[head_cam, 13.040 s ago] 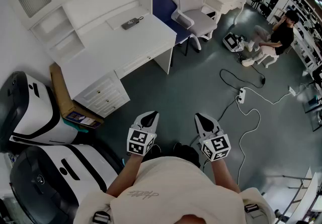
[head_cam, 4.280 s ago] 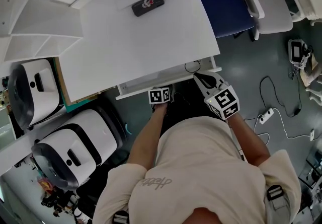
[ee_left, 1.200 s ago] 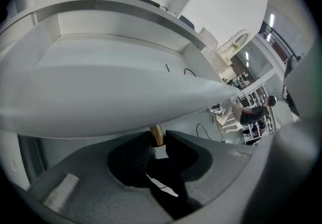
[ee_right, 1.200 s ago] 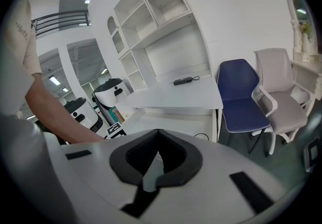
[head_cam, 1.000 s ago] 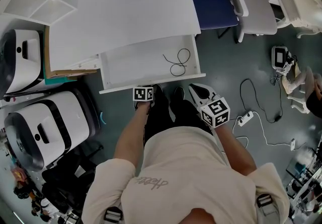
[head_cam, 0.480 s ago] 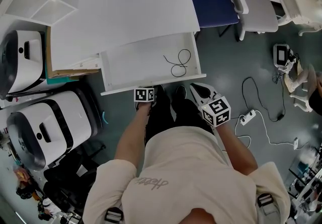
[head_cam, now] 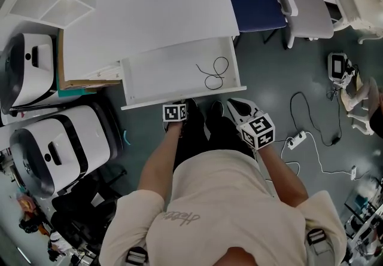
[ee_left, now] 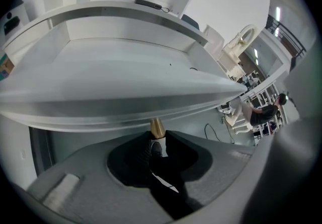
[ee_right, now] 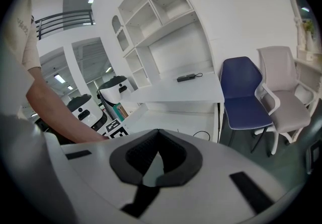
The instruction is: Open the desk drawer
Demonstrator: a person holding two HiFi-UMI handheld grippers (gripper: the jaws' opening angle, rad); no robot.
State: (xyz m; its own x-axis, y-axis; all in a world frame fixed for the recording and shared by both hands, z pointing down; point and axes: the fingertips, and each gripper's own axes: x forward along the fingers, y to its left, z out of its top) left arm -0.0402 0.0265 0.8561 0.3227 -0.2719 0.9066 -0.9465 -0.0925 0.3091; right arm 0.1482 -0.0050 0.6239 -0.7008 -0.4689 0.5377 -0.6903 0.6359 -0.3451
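Shows the shallow white desk drawer [head_cam: 161, 76] pulled well out from under the white desk [head_cam: 155, 14], with a thin black looped cable [head_cam: 213, 75] lying inside near its right end; finds the left gripper [ee_left: 157, 136] at the drawer front, fingers narrowed on the small brass-coloured knob [ee_left: 157, 126]; finds the right gripper [ee_right: 157, 133] apart, above the dark grey floor [head_cam: 269, 79], fingers seemingly together and empty.

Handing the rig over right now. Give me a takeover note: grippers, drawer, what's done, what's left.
Left gripper: shut on the drawer's gold knob.
Right gripper: shut, empty, held near the drawer's front right corner.
Drawer: pulled well out from under the desk; a thin cable lies inside.
Done: drawer open.
Left: probably only to release the knob and back off.
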